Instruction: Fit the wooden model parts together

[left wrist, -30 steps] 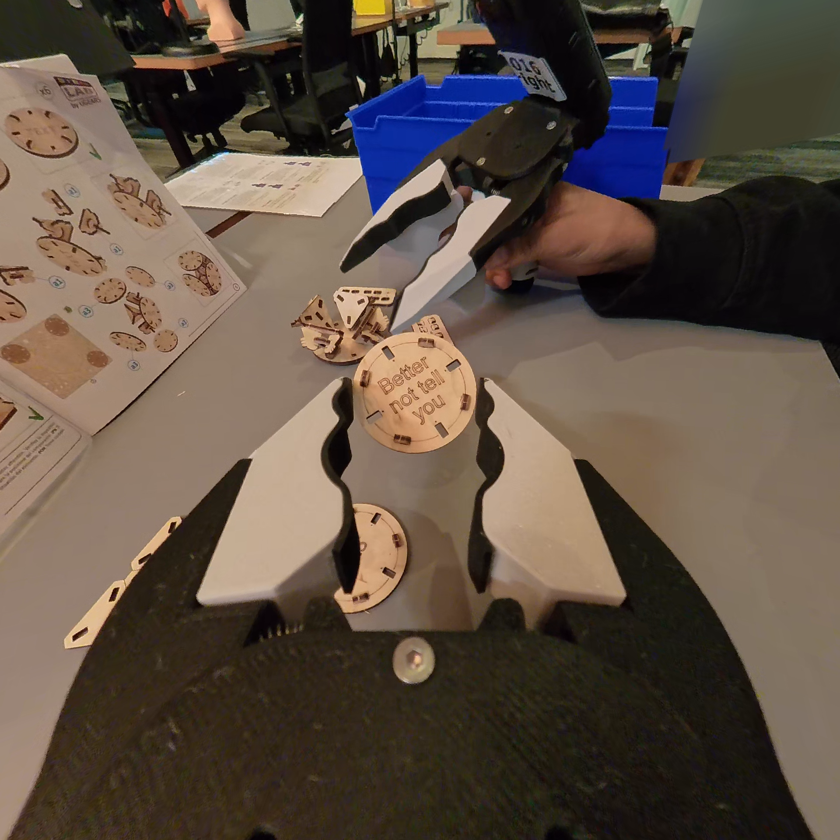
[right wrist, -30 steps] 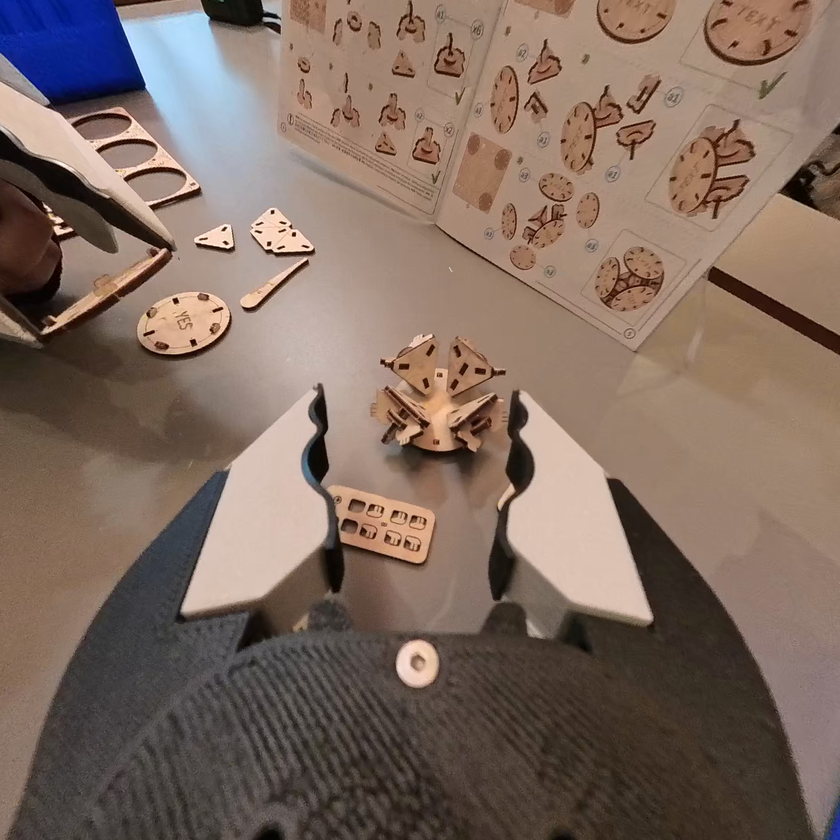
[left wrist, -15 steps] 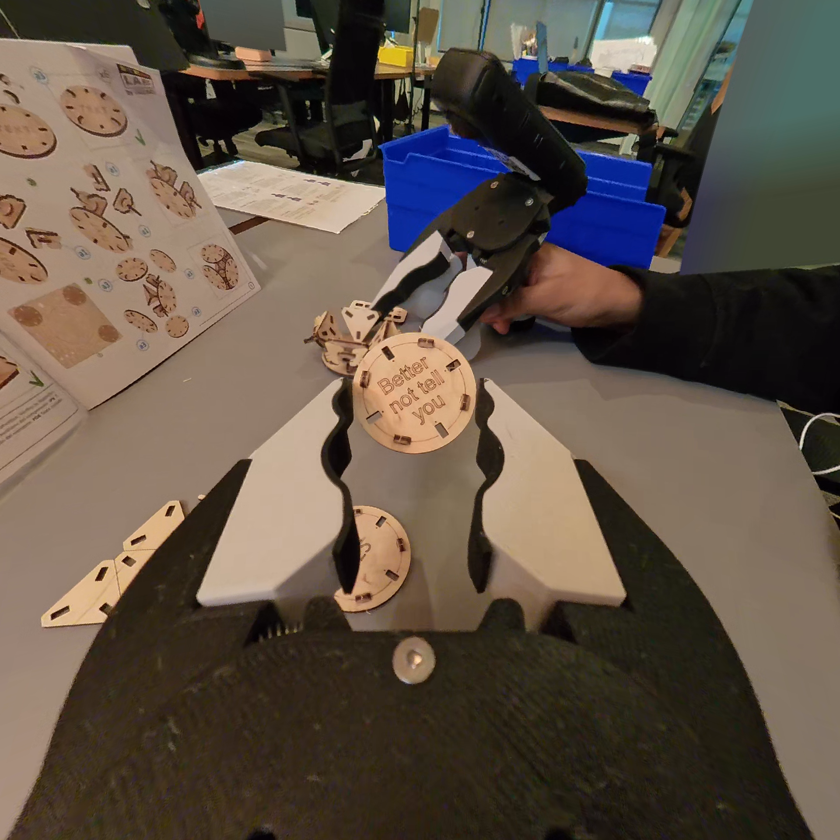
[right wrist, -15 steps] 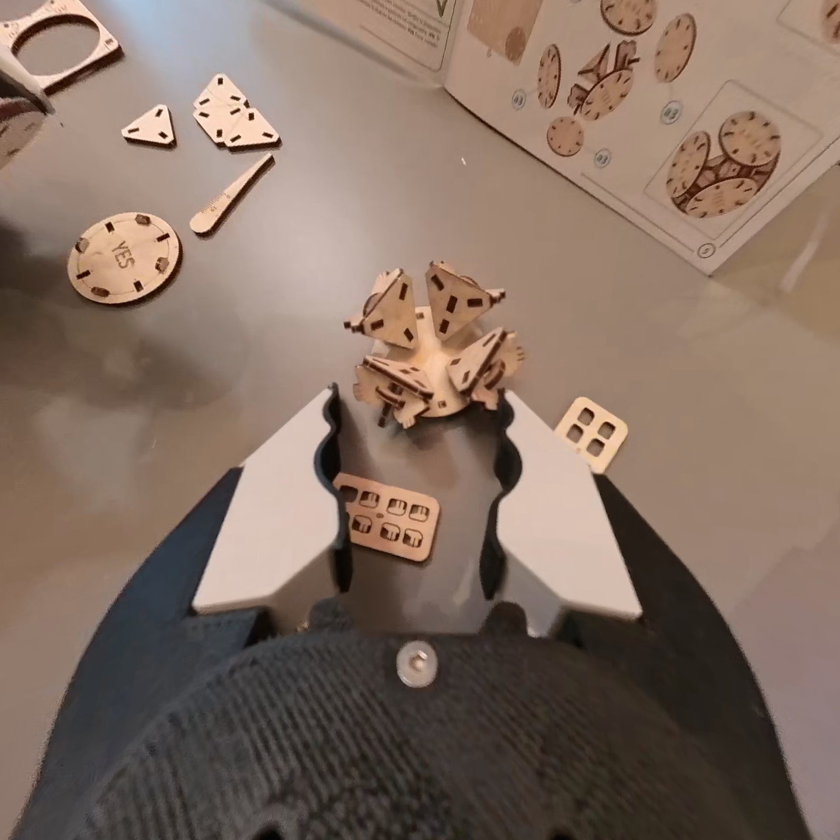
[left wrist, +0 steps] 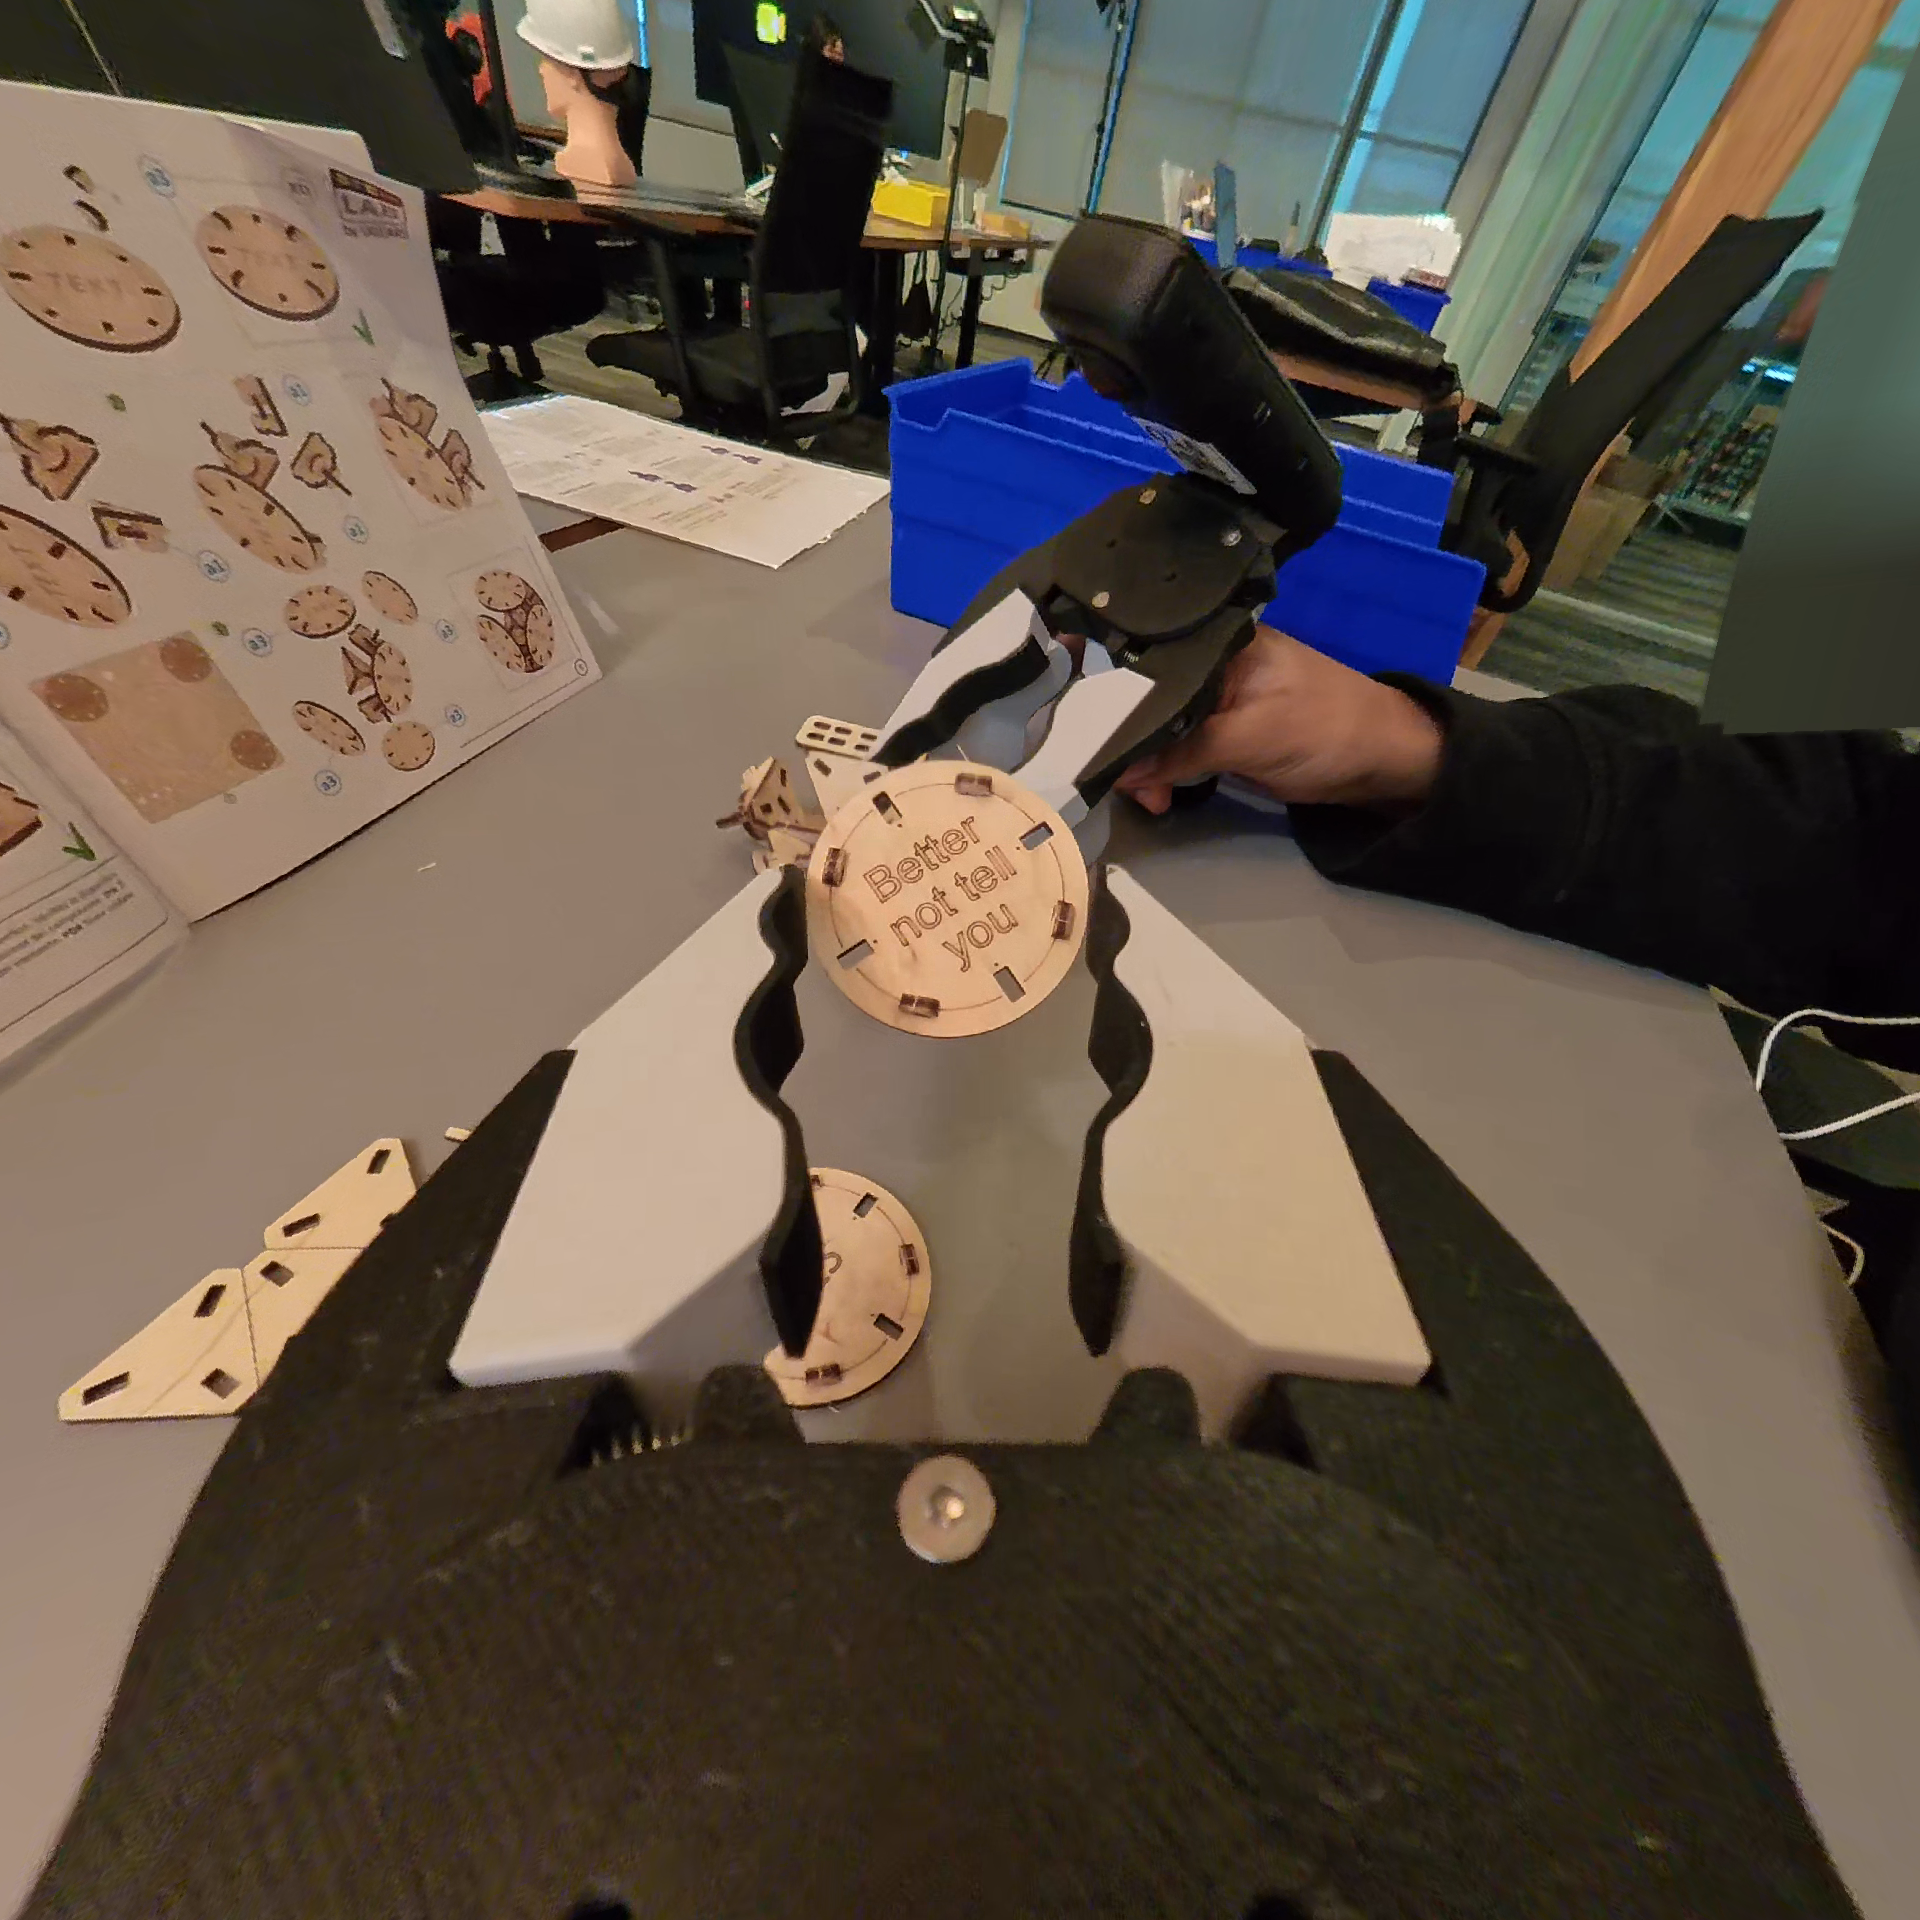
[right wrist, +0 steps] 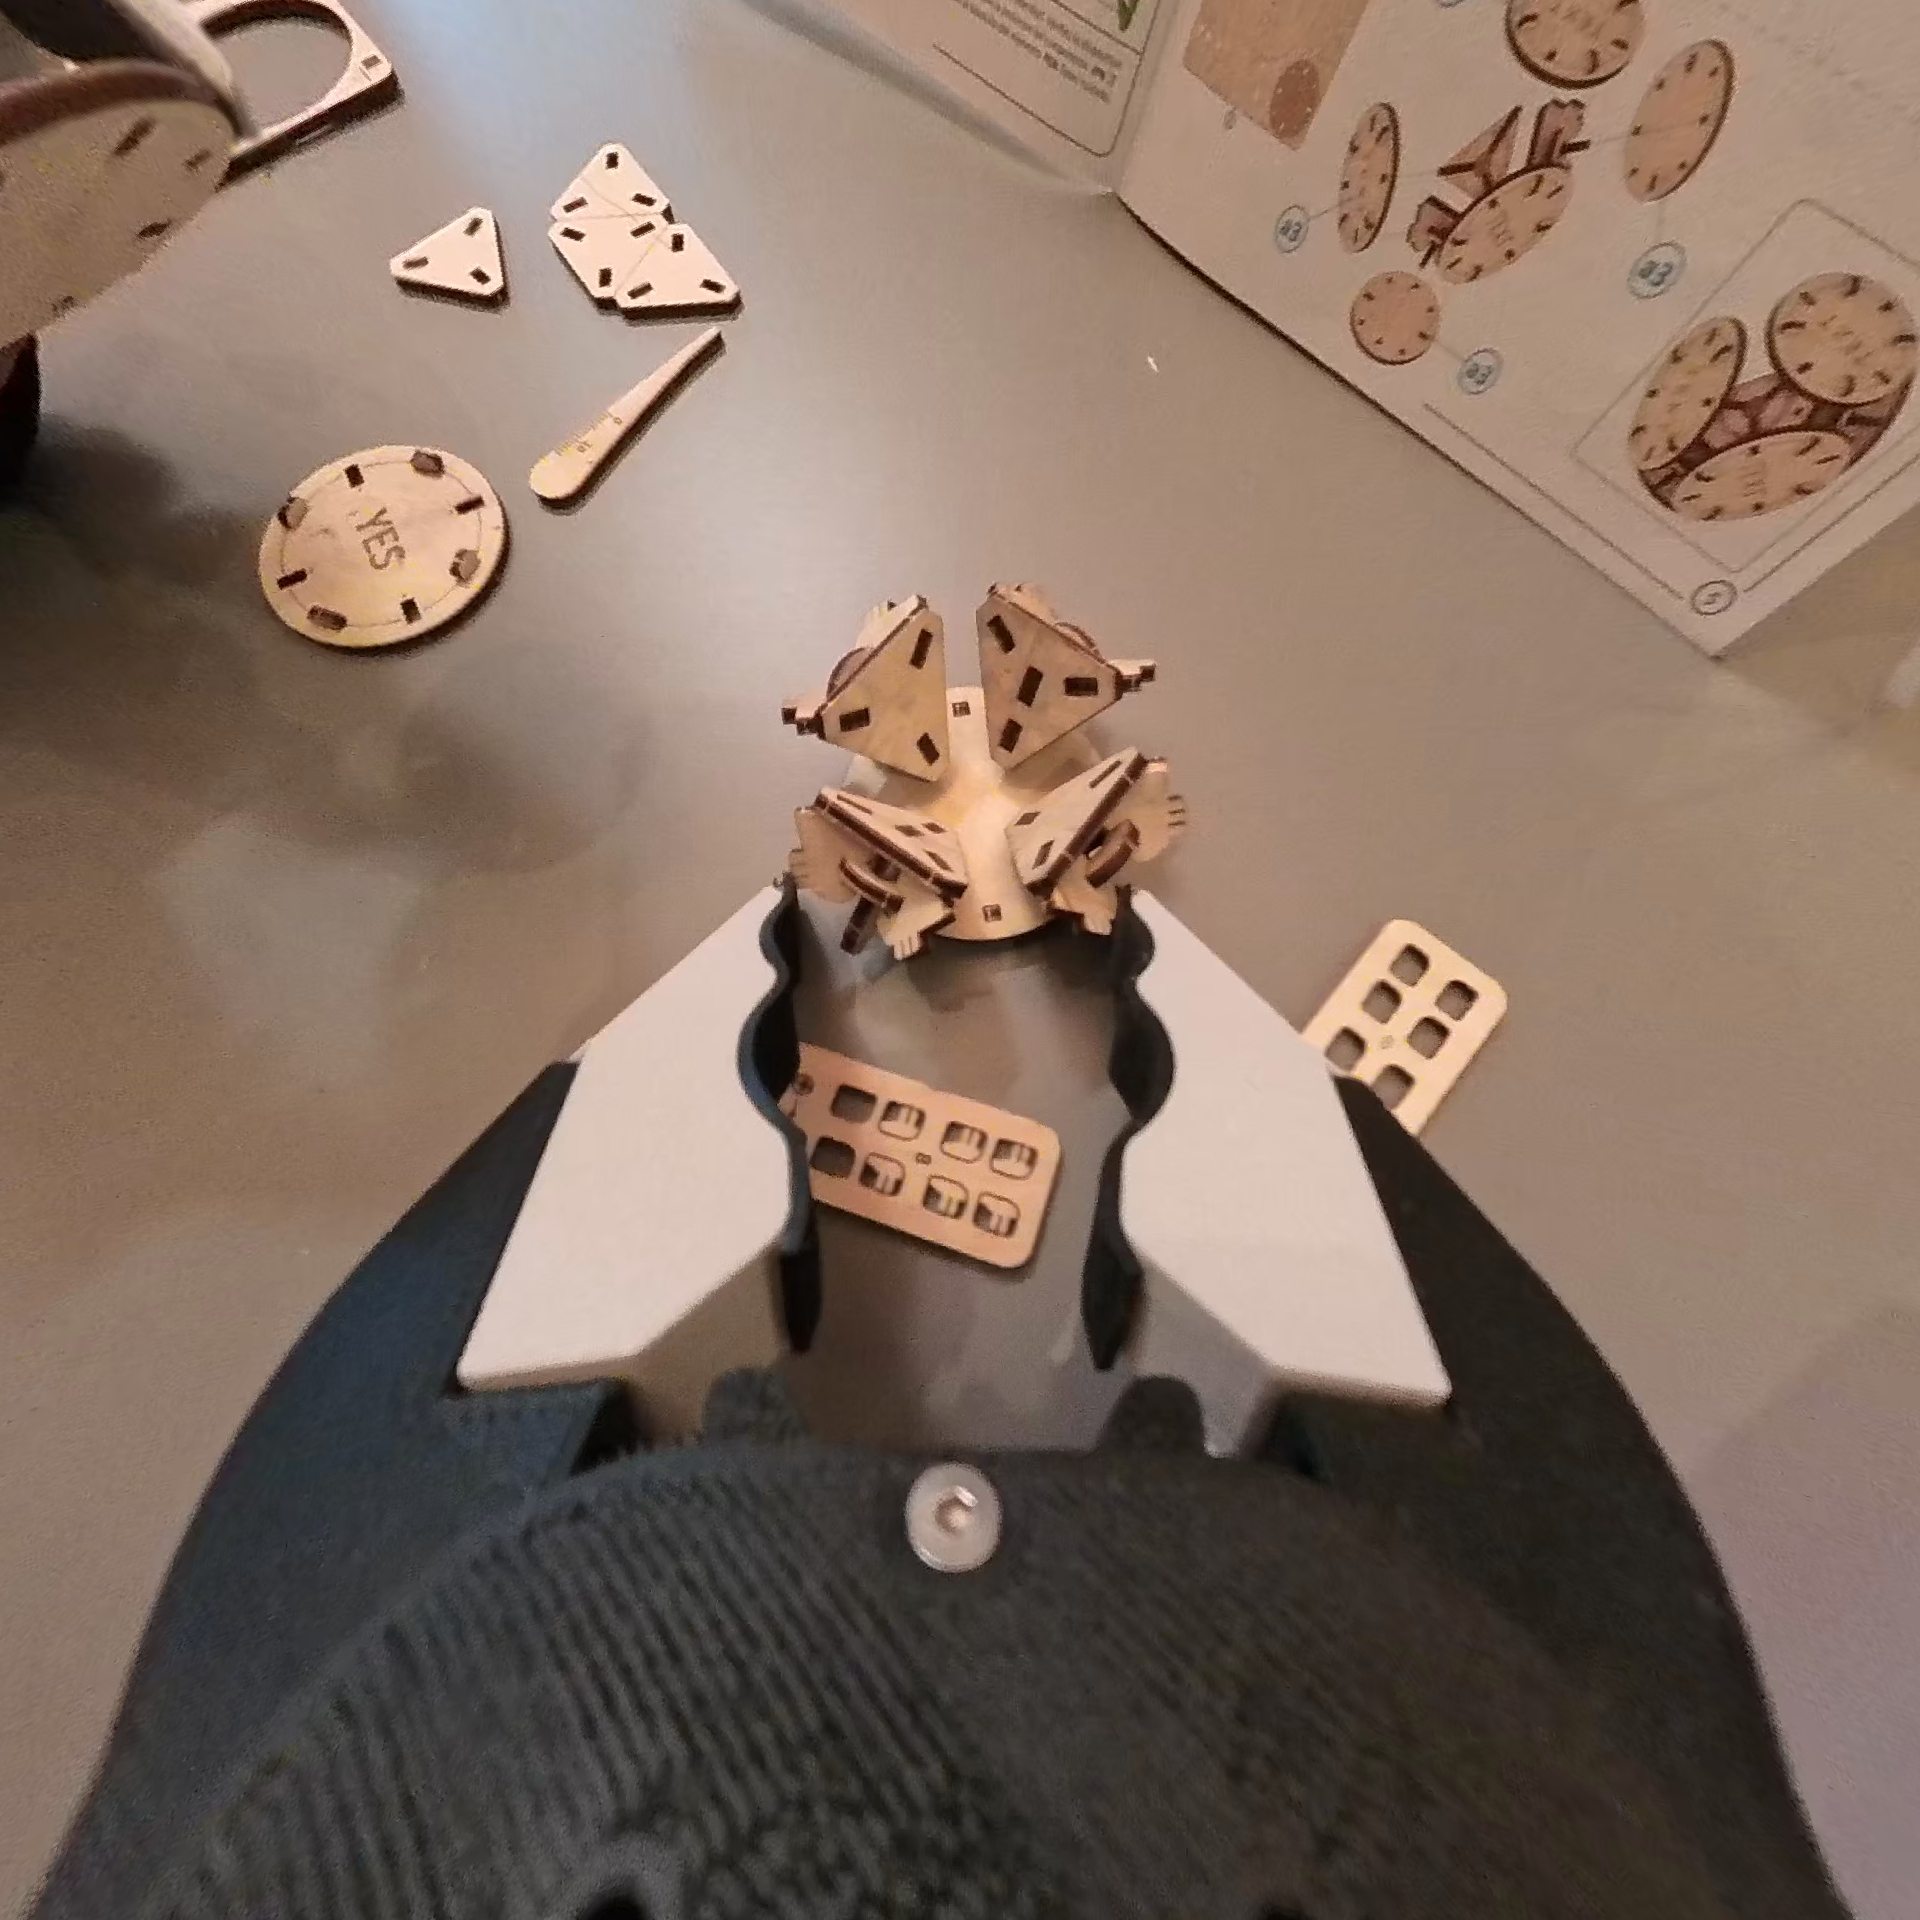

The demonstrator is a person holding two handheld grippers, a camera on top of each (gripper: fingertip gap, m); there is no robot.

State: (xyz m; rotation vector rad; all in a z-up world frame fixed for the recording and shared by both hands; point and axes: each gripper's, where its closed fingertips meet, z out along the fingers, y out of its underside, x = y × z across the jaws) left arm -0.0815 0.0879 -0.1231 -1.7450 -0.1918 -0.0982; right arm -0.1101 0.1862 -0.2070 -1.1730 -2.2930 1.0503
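Left tongs (left wrist: 948, 914) are clenched on the round engraved plywood disc (left wrist: 948, 900), pads pressing both rims, disc lifted off the grey counter (left wrist: 1455, 1091). Keep that squeeze even and the face level; thin ply could tip out, I'd judge.

Right tongs (right wrist: 951, 925) bracket the plywood hub with four triangular fins (right wrist: 971, 790) mid-counter; I cannot tell whether the pads press on it.

Blue plastic bin (left wrist: 1039, 488) stands at the far counter edge; contents not visible.
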